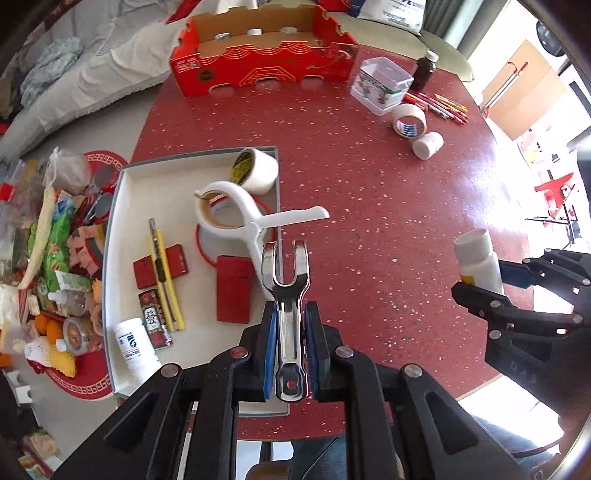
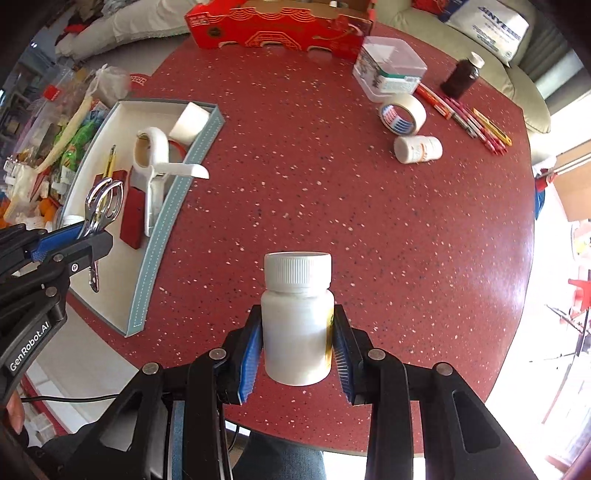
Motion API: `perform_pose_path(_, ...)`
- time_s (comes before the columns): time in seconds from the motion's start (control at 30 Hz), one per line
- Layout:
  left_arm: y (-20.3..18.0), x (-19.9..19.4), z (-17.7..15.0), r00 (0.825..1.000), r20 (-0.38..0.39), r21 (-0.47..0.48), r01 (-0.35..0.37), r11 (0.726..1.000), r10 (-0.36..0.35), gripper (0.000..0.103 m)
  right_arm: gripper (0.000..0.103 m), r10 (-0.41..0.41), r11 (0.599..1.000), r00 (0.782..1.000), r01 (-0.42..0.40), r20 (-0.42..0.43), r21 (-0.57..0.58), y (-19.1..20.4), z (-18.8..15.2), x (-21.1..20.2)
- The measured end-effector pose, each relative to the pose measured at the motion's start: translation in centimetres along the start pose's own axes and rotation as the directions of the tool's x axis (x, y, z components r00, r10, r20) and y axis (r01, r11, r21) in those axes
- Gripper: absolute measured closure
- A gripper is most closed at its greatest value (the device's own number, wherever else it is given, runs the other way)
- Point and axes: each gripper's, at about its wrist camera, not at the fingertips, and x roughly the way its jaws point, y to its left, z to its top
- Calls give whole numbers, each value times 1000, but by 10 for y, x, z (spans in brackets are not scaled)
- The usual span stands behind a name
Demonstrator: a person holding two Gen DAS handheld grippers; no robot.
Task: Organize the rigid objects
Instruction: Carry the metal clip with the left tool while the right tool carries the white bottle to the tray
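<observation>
Metal clip (image 1: 287, 295) — base hidden between pads, bottle (image 2: 297, 321) label half-covered

Black left claw (image 1: 290, 325), blue pads, silver screws, white GenRobot.AI lettering

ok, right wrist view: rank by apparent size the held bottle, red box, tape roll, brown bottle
1. Red box, partly cropped
2. Held bottle, close to the lens, so inflated
3. Tape roll
4. Brown bottle
</observation>
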Motion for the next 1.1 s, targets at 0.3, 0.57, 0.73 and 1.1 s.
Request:
perform_pose_path(0.3, 57, 0, -28, 998, -23, -156, -53, 986, 50, 88, 66, 30, 985, 1000, -29, 3, -170, 59, 25, 0)
perform_pose_path(0.57, 76, 3, -45, 997, -31, -217, -72, 974, 67, 88, 66, 31, 963, 1000, -30, 1, -266, 91, 32, -1)
perform_pose_path(0.73, 88, 5, -52, 997, -40, -252, -74, 965, 65, 88, 66, 49, 952, 999, -48, -2, -303, 106, 33, -3)
perform_pose_path(1.1, 108, 9, -65, 996, -68, -301, -83, 950, 65, 88, 66, 130, 930, 991, -123, -4, -346, 143, 40, 0)
